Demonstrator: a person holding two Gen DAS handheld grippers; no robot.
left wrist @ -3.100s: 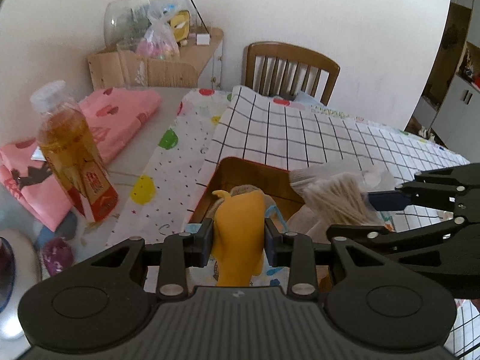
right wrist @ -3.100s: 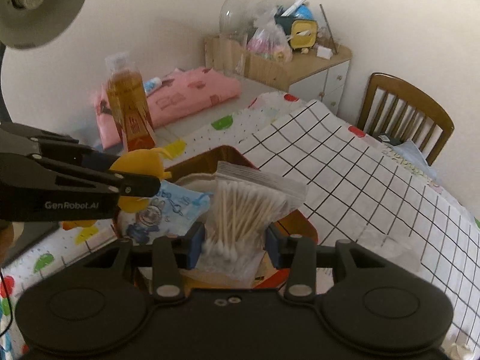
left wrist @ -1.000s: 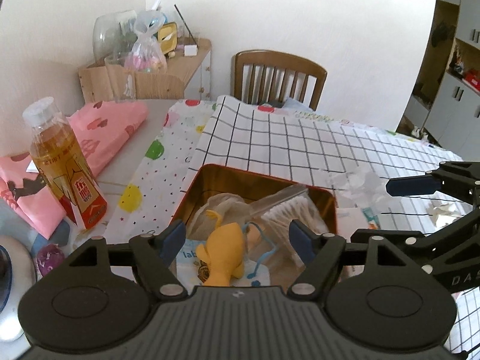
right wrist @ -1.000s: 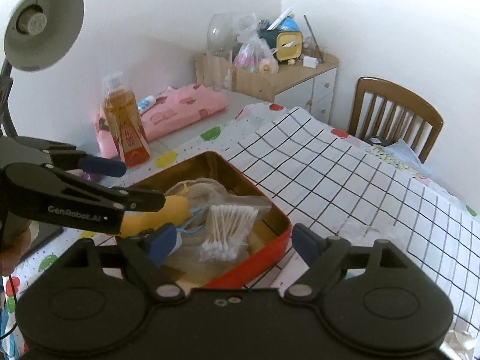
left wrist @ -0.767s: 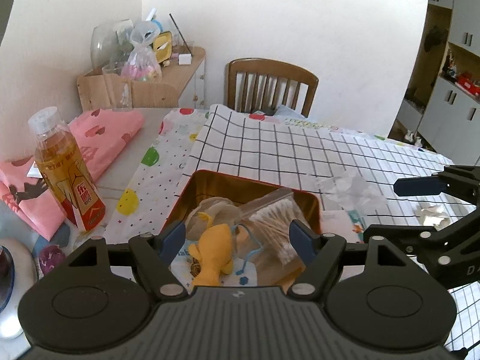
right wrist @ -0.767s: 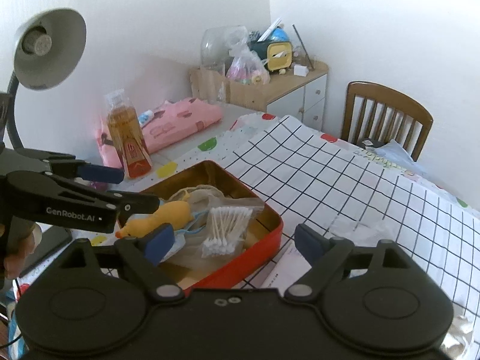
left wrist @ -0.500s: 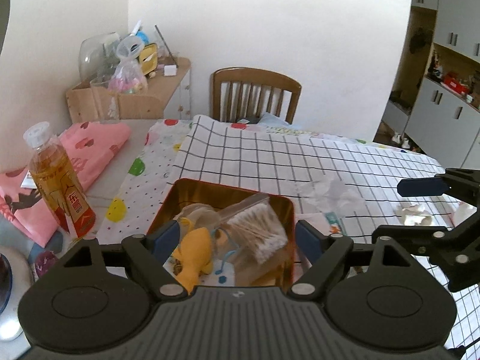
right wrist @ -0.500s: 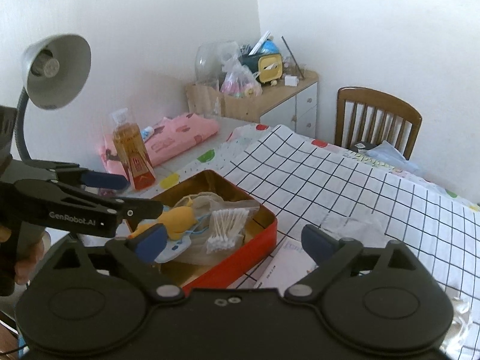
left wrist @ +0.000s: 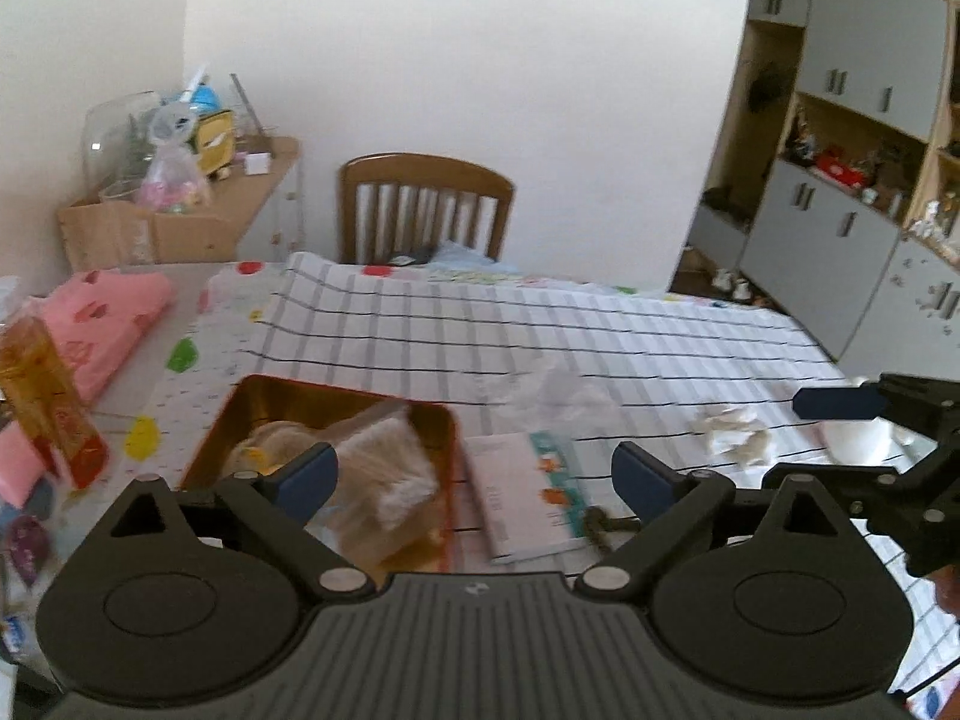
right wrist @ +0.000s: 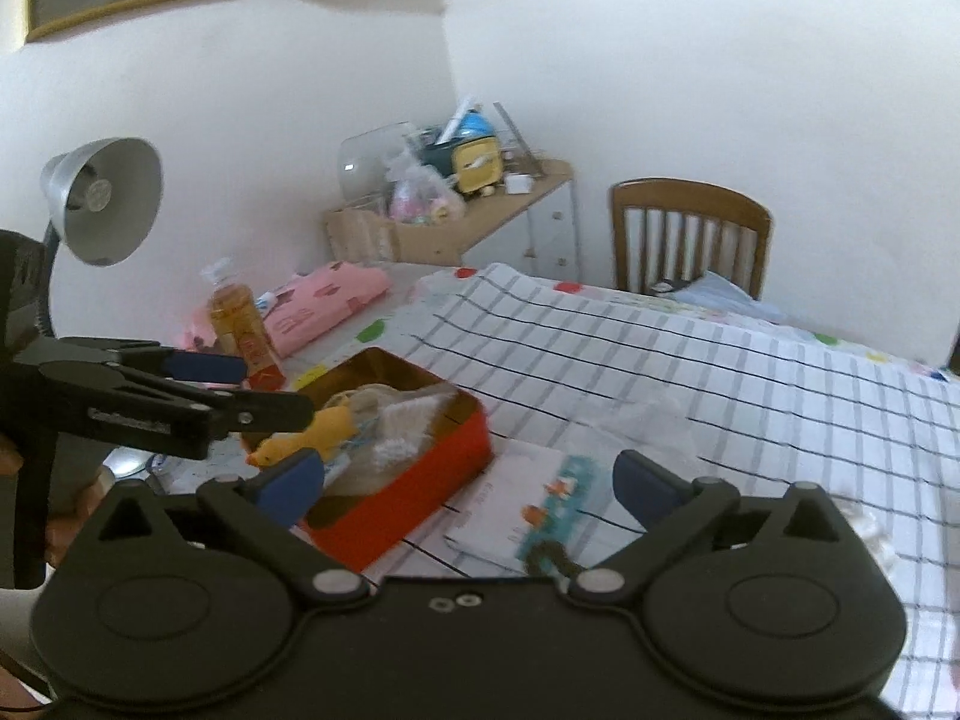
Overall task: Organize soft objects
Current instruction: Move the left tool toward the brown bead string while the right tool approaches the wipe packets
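Observation:
A red tin (right wrist: 420, 480) with a gold inside (left wrist: 288, 402) sits on the checked tablecloth. In it lie a yellow soft duck (right wrist: 312, 435) and a clear bag of cotton swabs (left wrist: 390, 462), also in the right wrist view (right wrist: 408, 426). My left gripper (left wrist: 474, 471) is open and empty, held above and behind the tin. My right gripper (right wrist: 468, 477) is open and empty, raised to the tin's right. Each gripper shows in the other's view: the left one (right wrist: 210, 384) and the right one (left wrist: 852, 420).
A pale booklet (left wrist: 528, 492) lies right of the tin, with a dark small object (left wrist: 600, 525) by it. Crumpled tissues (left wrist: 732, 429) and clear plastic (left wrist: 552, 390) lie on the cloth. A tea bottle (left wrist: 42, 390), pink cloth (left wrist: 102, 318), lamp (right wrist: 102, 204) and chair (left wrist: 426, 210) stand around.
Both grippers let go of the duck and the swab bag into the tin, opened wide, and have drawn back and upward from it.

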